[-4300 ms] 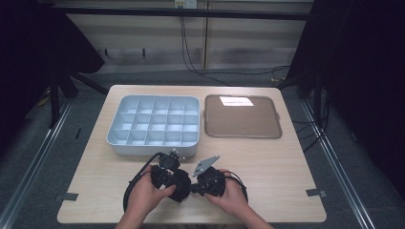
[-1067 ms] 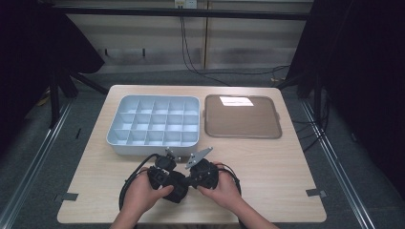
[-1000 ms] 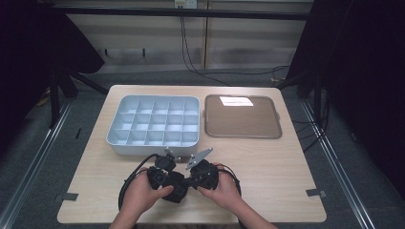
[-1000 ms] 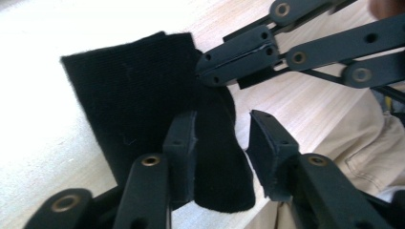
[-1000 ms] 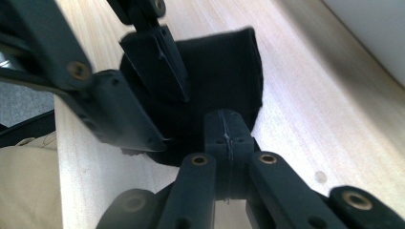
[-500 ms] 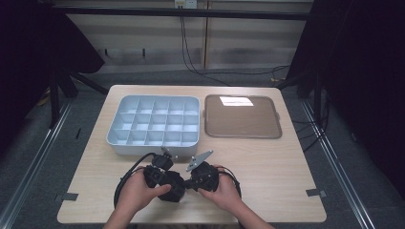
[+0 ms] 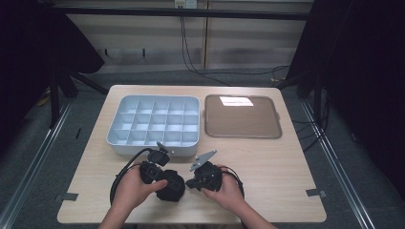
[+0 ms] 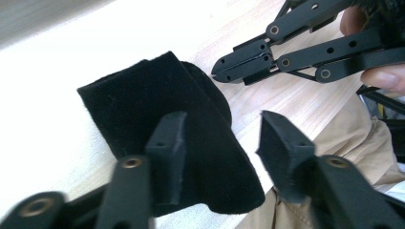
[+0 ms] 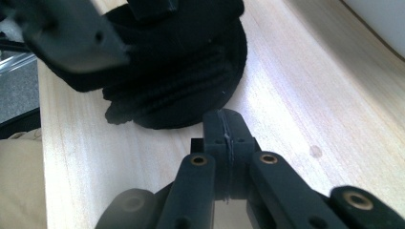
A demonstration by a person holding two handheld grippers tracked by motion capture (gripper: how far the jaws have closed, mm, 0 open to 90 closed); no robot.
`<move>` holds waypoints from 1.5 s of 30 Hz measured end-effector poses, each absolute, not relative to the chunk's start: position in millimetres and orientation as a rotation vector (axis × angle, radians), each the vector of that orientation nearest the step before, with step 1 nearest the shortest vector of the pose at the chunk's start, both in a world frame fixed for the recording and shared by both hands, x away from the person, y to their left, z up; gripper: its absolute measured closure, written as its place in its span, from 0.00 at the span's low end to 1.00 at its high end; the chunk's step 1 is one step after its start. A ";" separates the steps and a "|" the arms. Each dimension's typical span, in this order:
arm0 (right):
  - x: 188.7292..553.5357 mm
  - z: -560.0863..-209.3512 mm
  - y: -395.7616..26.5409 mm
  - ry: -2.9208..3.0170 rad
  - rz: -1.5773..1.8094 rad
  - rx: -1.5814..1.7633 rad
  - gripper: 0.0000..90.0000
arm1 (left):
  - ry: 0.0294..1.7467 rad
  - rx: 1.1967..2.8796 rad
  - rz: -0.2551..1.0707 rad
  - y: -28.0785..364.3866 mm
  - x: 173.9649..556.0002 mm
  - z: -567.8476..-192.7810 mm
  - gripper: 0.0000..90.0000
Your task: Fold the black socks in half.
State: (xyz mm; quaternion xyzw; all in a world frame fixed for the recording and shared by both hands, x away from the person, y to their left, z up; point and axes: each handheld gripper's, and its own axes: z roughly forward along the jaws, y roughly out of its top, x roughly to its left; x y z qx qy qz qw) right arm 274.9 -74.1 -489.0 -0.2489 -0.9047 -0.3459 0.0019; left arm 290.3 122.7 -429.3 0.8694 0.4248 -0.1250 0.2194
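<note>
Jaws of my left gripper (image 8: 217, 143), just closing, stand part open astride the black cloth (image 8: 167, 129) near the table's (image 7: 286, 162) front edge, unclamped; right gripper (image 9: 224, 131) shut, empty. Folding barely begun.

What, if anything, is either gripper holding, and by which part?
Nothing is held. The left gripper stands open over the black cloth, pads not pressing it; the right gripper is shut on nothing, beside the cloth.

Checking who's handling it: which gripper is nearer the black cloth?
Left. The left gripper hangs right over the black cloth, jaws apart; the right gripper, shut, sits just beside it.
</note>
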 end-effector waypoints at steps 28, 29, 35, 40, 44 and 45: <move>274.0 -489.8 -91.7 -2.848 -1.065 -0.842 0.99 | 1.161 2.503 -0.336 96.4 285.7 -455.0 0.96; 274.0 -490.0 -93.4 -2.846 -1.058 -0.839 0.99 | 1.166 2.496 -0.340 96.9 285.7 -455.7 0.96; 273.7 -492.0 -99.1 -2.846 -1.065 -0.857 0.98 | 1.137 2.515 -0.323 94.9 284.4 -457.4 0.97; 273.5 -492.3 -102.0 -2.842 -1.068 -0.875 0.97 | 1.129 2.512 -0.307 91.9 282.2 -460.6 0.98; 273.7 -492.5 -103.7 -2.850 -1.079 -0.872 0.97 | 1.124 2.518 -0.291 89.0 280.9 -461.1 0.98; 273.6 -492.4 -104.0 -2.849 -1.077 -0.871 0.97 | 1.120 2.519 -0.293 89.0 280.9 -461.3 0.98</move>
